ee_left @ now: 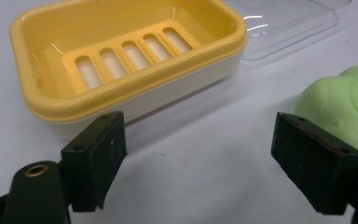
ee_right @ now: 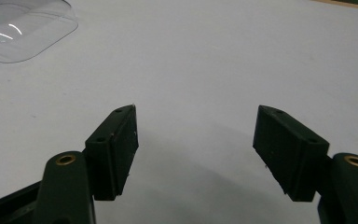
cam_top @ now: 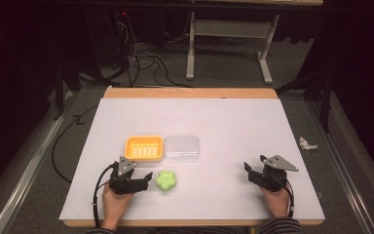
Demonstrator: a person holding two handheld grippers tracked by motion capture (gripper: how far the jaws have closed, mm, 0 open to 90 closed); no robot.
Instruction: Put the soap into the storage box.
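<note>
Both my grippers, left and right, hold jaws spread and empty; green soap sits just right of left gripper, near the yellow dish; off-centre closing could shove it across the counter.

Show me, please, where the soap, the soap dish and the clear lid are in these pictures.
soap (cam_top: 165,180), high view, centre of its green top.
soap dish (ee_left: 135,86), left gripper view, yellow front rim.
clear lid (cam_top: 181,147), high view, middle of its top.
</note>
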